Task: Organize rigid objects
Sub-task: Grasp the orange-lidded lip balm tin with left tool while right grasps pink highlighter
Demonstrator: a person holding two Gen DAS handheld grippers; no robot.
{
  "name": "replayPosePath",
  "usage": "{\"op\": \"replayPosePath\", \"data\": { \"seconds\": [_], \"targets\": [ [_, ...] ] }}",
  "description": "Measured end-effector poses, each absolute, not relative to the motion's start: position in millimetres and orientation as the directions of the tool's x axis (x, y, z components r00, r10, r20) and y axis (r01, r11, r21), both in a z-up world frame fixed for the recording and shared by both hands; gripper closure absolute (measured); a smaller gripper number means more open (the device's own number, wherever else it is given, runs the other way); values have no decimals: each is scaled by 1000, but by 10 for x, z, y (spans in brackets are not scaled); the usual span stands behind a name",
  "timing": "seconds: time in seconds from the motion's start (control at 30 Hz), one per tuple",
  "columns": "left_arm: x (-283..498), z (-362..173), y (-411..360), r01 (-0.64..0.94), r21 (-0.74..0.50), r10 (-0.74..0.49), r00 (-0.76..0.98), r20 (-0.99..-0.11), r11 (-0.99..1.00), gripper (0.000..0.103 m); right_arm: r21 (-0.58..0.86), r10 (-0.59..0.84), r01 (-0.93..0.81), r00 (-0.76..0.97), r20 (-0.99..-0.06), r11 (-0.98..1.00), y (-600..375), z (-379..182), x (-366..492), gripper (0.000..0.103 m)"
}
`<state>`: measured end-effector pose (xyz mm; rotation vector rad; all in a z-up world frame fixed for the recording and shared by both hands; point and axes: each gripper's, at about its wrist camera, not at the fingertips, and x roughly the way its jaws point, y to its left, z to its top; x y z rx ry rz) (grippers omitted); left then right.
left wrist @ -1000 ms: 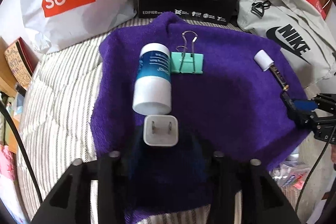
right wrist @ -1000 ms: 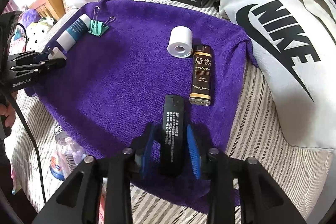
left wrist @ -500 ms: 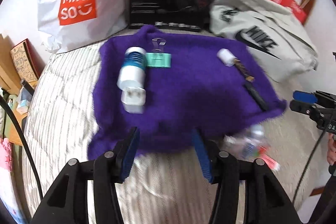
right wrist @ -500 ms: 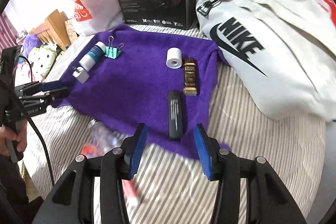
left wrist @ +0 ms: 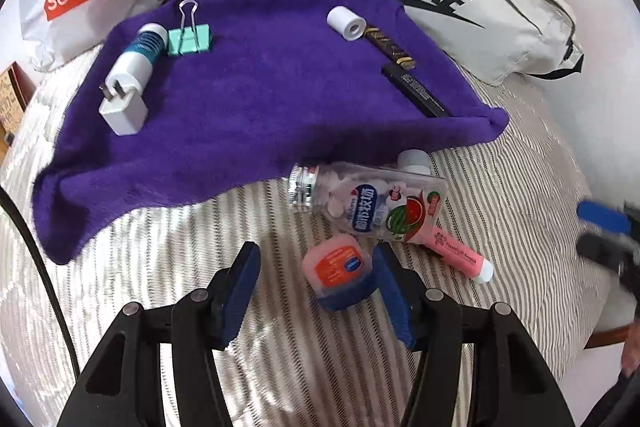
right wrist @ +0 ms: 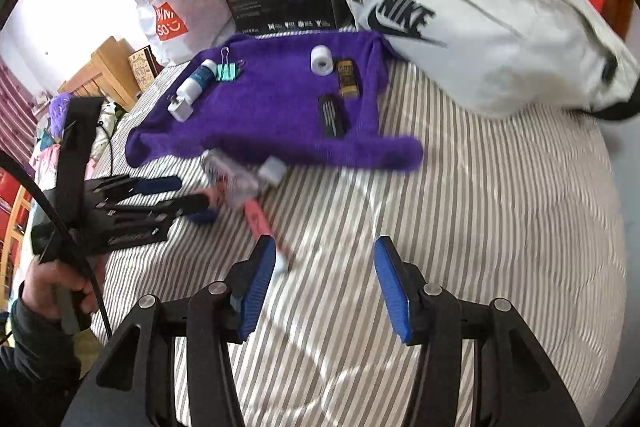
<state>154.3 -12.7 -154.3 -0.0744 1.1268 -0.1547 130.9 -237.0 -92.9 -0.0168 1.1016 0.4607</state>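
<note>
Six rigid things lie on the fuzzy purple towel (left wrist: 256, 99): along its left edge one white charger plug (left wrist: 122, 107), one white-and-teal cylinder (left wrist: 140, 53) and one mint binder clip (left wrist: 188, 39); along its right edge one white roll (left wrist: 346, 23), one gold-lettered bar (left wrist: 390, 45) and one flat black bar (left wrist: 416, 91). Off its near edge, on the striped quilt (right wrist: 480, 227), sit one clear candy bottle (left wrist: 368, 203), one pink tube (left wrist: 456, 253) and one small pink-lidded tub (left wrist: 338, 265). The left gripper (left wrist: 316, 287) spreads wide, the tub between its blue pads untouched. The right gripper (right wrist: 326, 283) gapes empty.
</note>
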Motion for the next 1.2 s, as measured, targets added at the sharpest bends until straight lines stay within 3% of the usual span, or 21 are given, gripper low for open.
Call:
{"op": "replayPosePath", "data": {
  "seconds": [0.27, 0.5, 0.57, 0.63, 0.8, 0.9, 0.97, 1.2],
  "targets": [
    [1529, -1622, -175, 71, -2, -31, 409, -912, 998, 45, 282, 391, -333, 330, -859, 900, -2426, -1179, 1178, 52],
    [1477, -1617, -174, 96, 21, -23, 428, -903, 995, 46, 276, 399, -373, 307, -864, 886, -2284, -1329, 1261, 52],
    [1487, -1617, -221, 112, 22, -29, 433, -901, 994, 53, 270, 401, -391, 308, -863, 880, -2228, -1346, 1298, 52],
    [1495, -1597, -235, 117, 15, -37, 435, -900, 993, 68, 291, 427, -419, 280, -860, 860, -2158, -1388, 1356, 52],
    [1461, -1574, -135, 108, 19, -29, 430, -903, 994, 68, 276, 446, -494, 269, -853, 825, -1894, -1471, 1460, 54],
    [1386, -1569, -26, 87, 14, -24, 428, -903, 996, 68, 182, 392, -568, 272, -879, 803, -1684, -1535, 1465, 66],
    [1349, -1566, 47, 77, 12, -22, 425, -905, 997, 68, 148, 373, -605, 264, -890, 782, -1592, -1573, 1468, 80],
    [1282, -1566, 94, 74, 19, -15, 433, -901, 997, 68, 13, 314, -687, 315, -896, 726, -1356, -1641, 1424, 82]
  ]
}}
